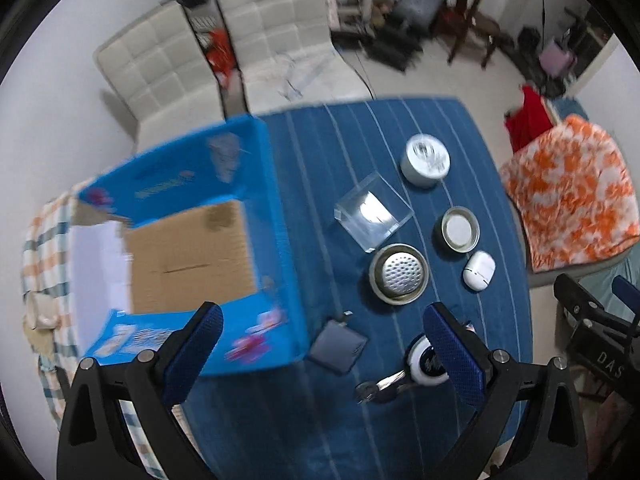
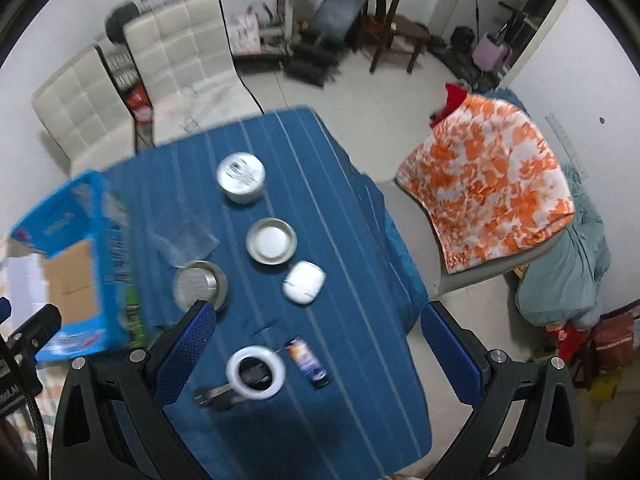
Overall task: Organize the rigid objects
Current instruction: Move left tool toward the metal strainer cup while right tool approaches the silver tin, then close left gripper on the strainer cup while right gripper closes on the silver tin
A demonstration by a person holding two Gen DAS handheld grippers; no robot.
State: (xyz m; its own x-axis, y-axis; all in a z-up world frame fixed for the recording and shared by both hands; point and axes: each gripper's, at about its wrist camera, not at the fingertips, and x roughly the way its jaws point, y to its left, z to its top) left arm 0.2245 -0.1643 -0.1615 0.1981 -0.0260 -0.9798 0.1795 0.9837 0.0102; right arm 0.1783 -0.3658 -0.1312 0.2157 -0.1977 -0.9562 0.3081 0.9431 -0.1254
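Observation:
A blue striped cloth (image 1: pixel 460 152) covers the table and carries several rigid objects: a round tin (image 1: pixel 425 159), a clear plastic box (image 1: pixel 372 210), a shallow metal lid (image 1: pixel 460 229), a metal strainer cup (image 1: pixel 399 273), a white earbud case (image 1: pixel 479 270), a dark card case (image 1: pixel 338 345), a white tape roll (image 1: pixel 426 362) and keys (image 1: pixel 376 392). An open blue cardboard box (image 1: pixel 192 240) stands to their left. My left gripper (image 1: pixel 324 356) hovers open above the table's near end. My right gripper (image 2: pixel 318 348) is open above the tape roll (image 2: pixel 256 372) and a small dark tube (image 2: pixel 308 362).
White cushioned chairs (image 1: pixel 168 64) stand behind the table. An orange-and-white blanket (image 2: pixel 492 184) lies over a seat to the right. Gym gear and a wooden chair (image 2: pixel 384 20) fill the far floor. A checked cloth (image 1: pixel 44 248) lies left of the box.

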